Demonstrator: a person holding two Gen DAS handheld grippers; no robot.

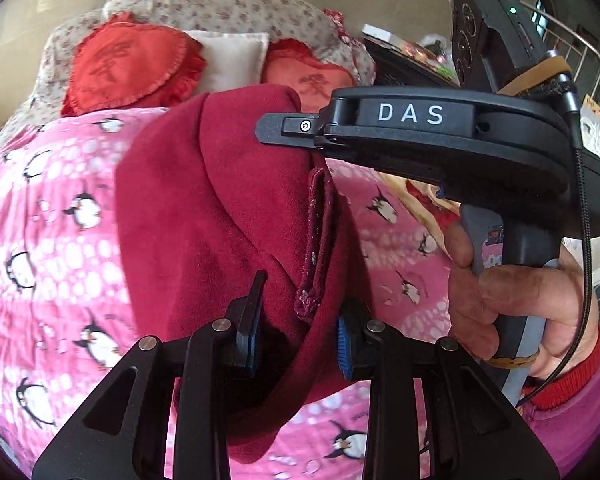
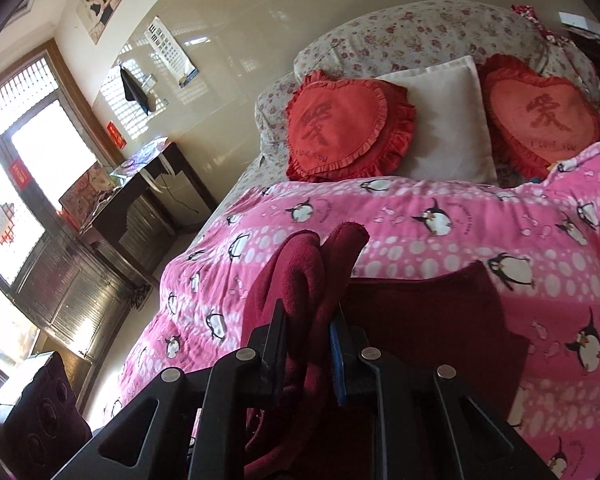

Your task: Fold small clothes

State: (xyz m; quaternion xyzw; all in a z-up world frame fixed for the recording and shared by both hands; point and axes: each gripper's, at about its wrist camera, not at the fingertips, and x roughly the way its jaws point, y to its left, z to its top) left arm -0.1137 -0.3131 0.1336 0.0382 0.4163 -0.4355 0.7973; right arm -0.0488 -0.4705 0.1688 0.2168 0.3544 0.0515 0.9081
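A dark red fleece garment hangs above the pink penguin blanket on the bed. My left gripper has its jaws apart with a fold of the garment's hem between the blue pads; whether they pinch it is unclear. My right gripper is shut on a bunched edge of the same garment, which sticks up between the fingers. In the left wrist view the right gripper reaches in from the right, held by a hand, its tip at the garment's upper part.
Two red heart cushions and a white pillow lie at the bed's head against a floral quilt. A dark desk and window stand left of the bed.
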